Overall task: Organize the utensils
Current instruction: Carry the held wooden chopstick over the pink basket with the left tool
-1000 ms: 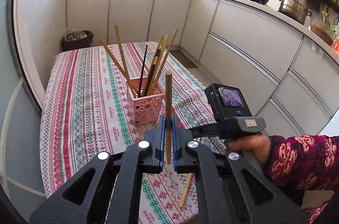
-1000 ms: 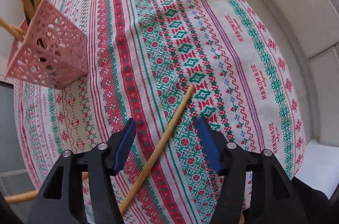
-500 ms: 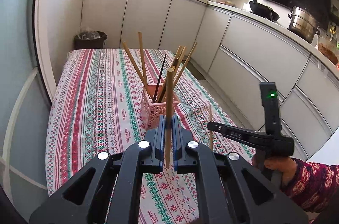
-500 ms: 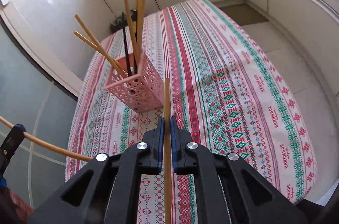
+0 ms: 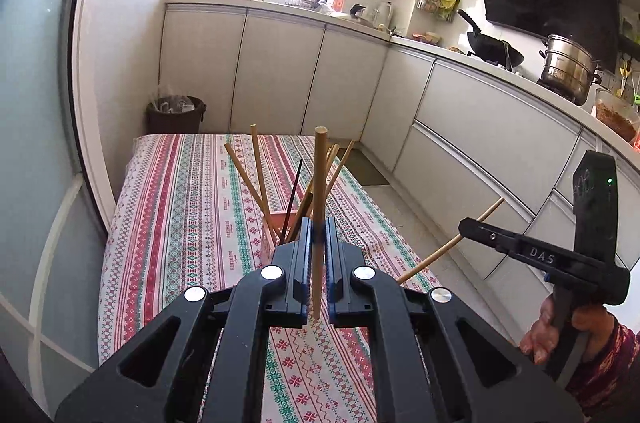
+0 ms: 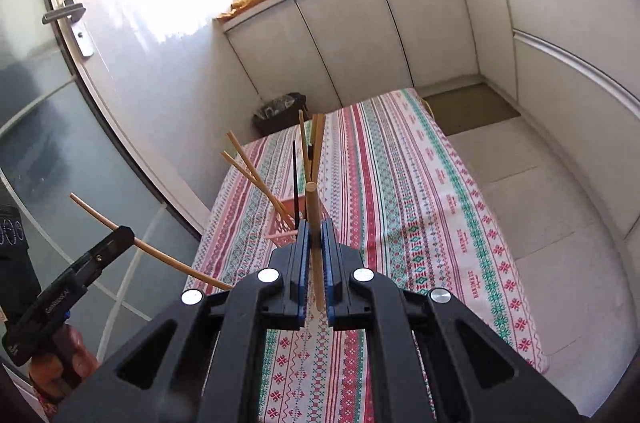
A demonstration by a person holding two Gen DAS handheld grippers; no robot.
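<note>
My left gripper (image 5: 318, 223) is shut on a wooden chopstick (image 5: 320, 175) that stands almost upright between its blue pads. Just beyond it on the striped tablecloth (image 5: 180, 223) stands the pink lattice holder (image 5: 276, 219), with several chopsticks fanning out of it. My right gripper (image 6: 316, 223) is shut on another wooden chopstick (image 6: 311, 207), held above the table in front of the pink holder (image 6: 286, 219). Each view shows the other gripper at its side: the right one (image 5: 466, 225) and the left one (image 6: 124, 233), each gripping its slanted stick.
A dark waste bin (image 5: 176, 115) stands past the table's far end. White cabinets (image 5: 280, 75) run along the back and right, with a wok (image 5: 488, 47) and a steel pot (image 5: 568, 67) on the counter. A glass door with a handle (image 6: 66, 13) is at the left.
My right gripper has shut on the chopstick that lay on the cloth and lifted it well above the table. My left gripper has risen a little with its chopstick.
</note>
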